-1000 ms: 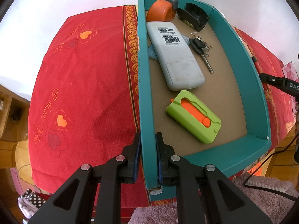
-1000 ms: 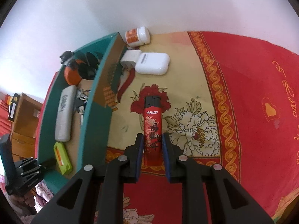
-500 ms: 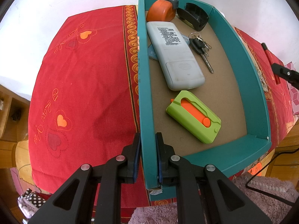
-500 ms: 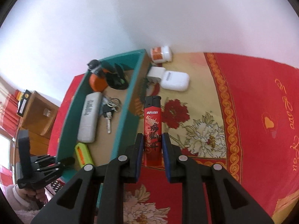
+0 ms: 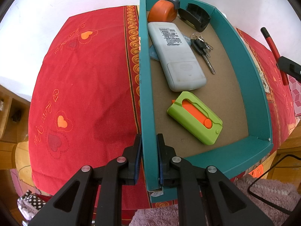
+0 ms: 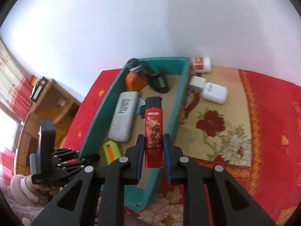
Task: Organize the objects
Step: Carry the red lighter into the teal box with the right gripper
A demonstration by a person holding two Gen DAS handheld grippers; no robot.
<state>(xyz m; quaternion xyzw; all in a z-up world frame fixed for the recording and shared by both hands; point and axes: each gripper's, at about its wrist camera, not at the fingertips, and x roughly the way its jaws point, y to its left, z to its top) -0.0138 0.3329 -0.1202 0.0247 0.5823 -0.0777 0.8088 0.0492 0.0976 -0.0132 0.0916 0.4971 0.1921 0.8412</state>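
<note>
While carried above the box: red plastic lighter (image 6: 153, 131) with a black cap and dragon print, upright between the pads of the right gripper (image 6: 153, 148), which are clamped on its lower half; it hangs over the near-right part of the teal cardboard box (image 6: 174, 113), clear of the floor.
Left gripper (image 5: 149, 150): tongs pressed together on the box's left wall near its front corner, one pad outside, one inside, steadying the box.
Box contents: green-and-orange plastic case (image 5: 195, 117) near the front; long white remote control (image 5: 176, 56) along the left wall; bunch of keys (image 5: 203, 49) right of it; orange tape measure (image 5: 162, 13) and black tape holder (image 5: 195, 17) at the far end.
Outside the box: white earbud case (image 6: 214, 92), white cube charger (image 6: 196, 82) and small white-and-orange bottle (image 6: 202, 65) on the red floral tablecloth (image 6: 263, 113), near the box's far-right corner.
Risk: released from this height, the smooth lighter would likely bounce, or strike the right wall and fall outside; a tilt in the grip could also let it slip early.
Risk: pulling with the left tongs could crease the thin wall.
Open room: bare brown floor along the right wall, between keys and green case; the right wall's rim is the edge to clear.
</note>
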